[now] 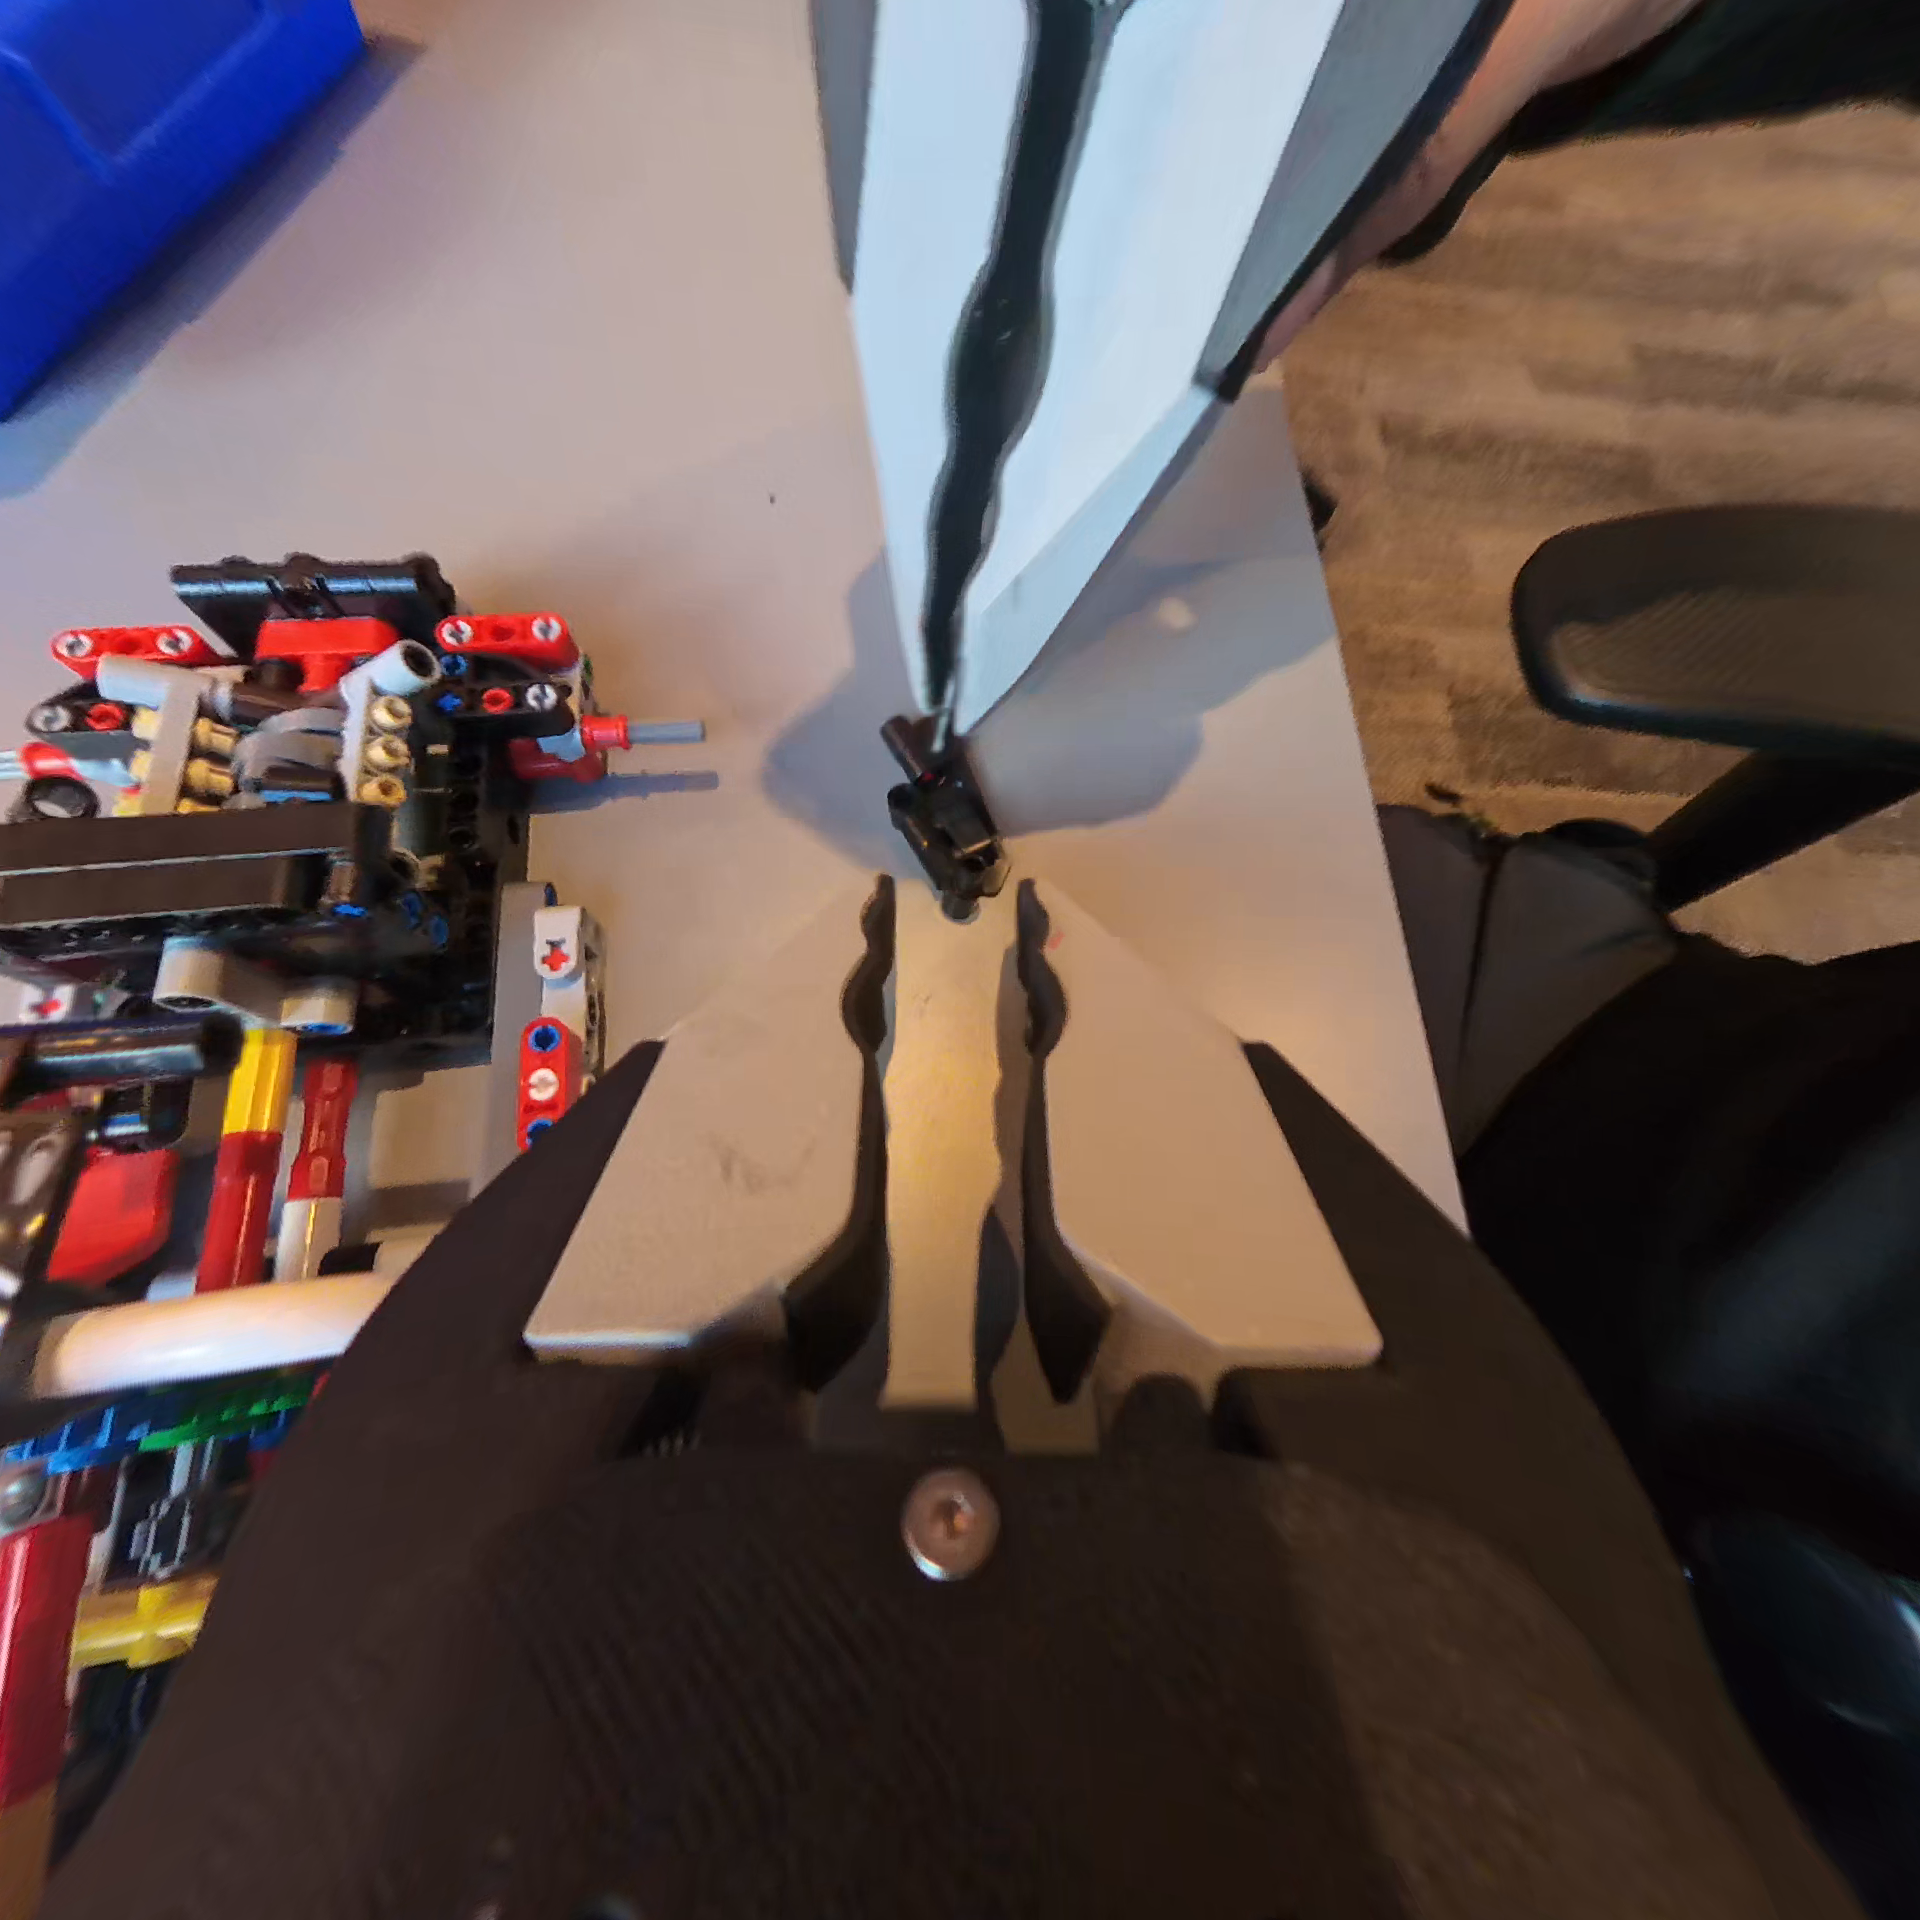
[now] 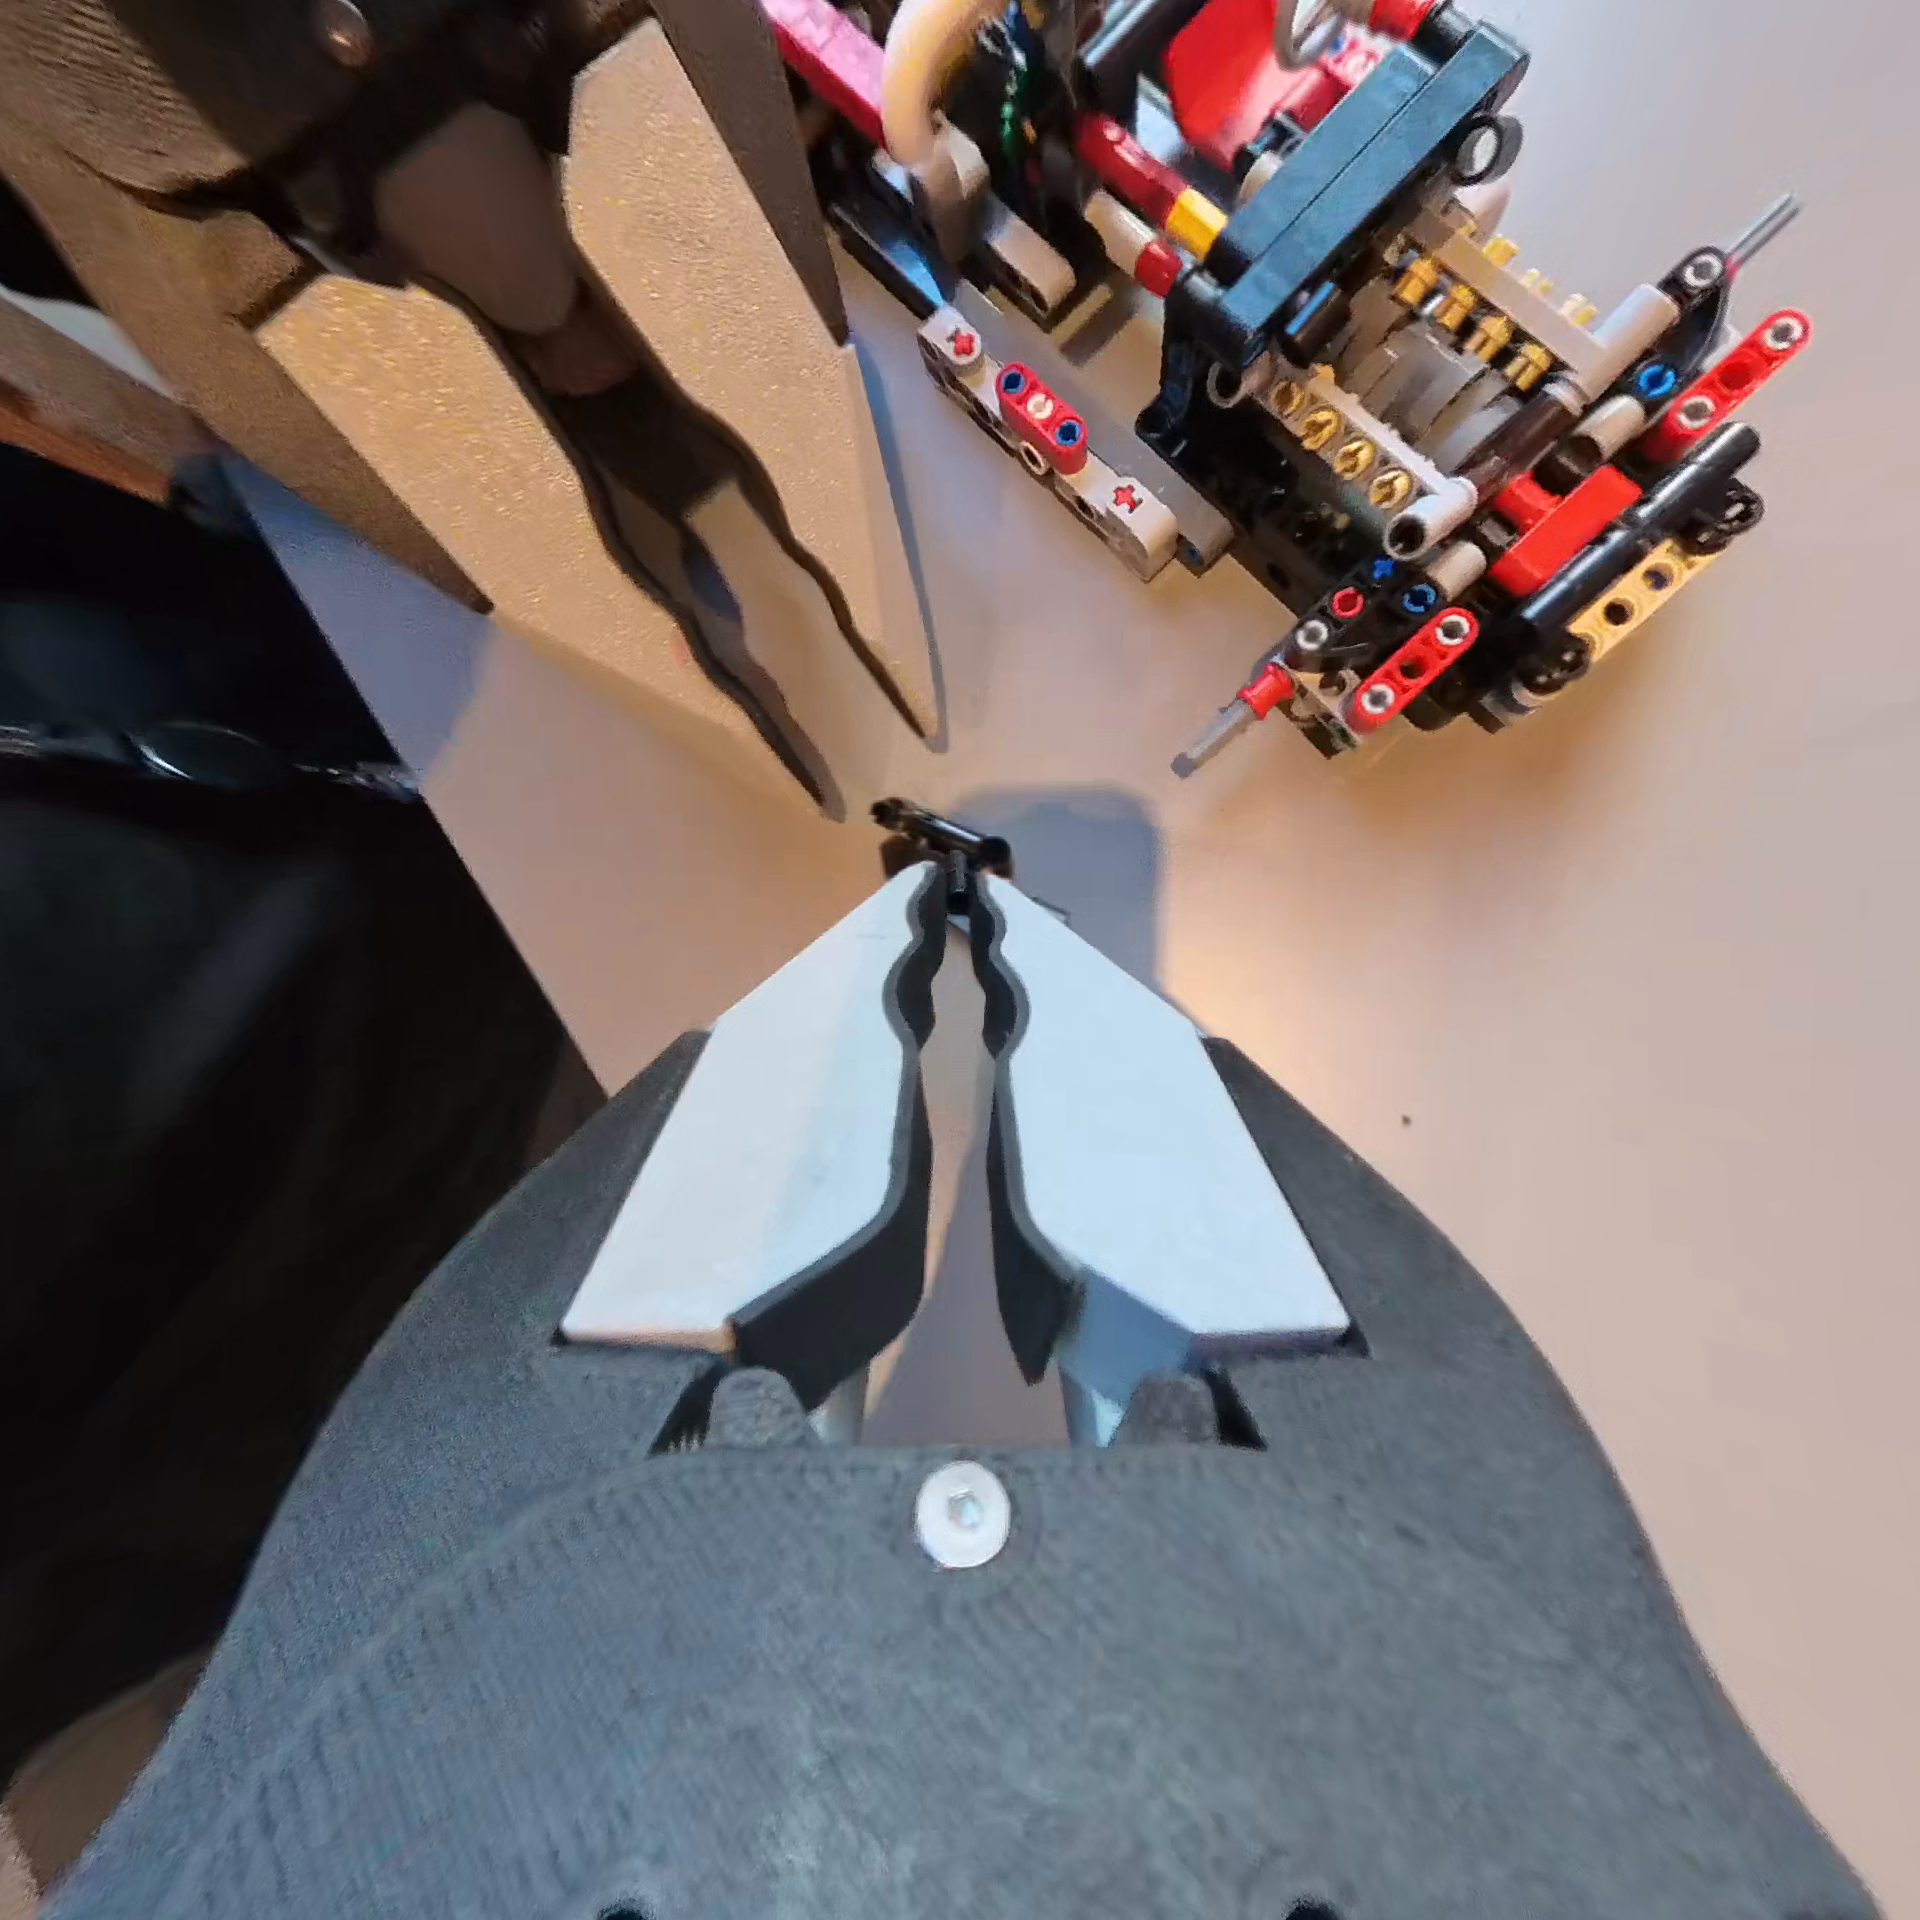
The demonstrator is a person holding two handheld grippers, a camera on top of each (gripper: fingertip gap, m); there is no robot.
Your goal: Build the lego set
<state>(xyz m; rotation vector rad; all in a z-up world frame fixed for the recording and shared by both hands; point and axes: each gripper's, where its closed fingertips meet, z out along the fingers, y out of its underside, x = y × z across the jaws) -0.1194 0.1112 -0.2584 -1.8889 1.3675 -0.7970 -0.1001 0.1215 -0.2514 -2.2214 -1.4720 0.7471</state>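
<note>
Pale table (image 1: 623,416) over wood-look floor (image 1: 1610,343); right hand-held gripper (image 2: 961,883) pinching black connector (image 2: 940,831), left hand-held gripper (image 1: 954,904) parted.

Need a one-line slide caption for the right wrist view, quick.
Right gripper pinches a small black connector piece above the table, open left gripper close by, lego model beyond.

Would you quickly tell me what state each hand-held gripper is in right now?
Left hand-held gripper: open, holding nothing.
Right hand-held gripper: closed on a small black lego piece.
</note>
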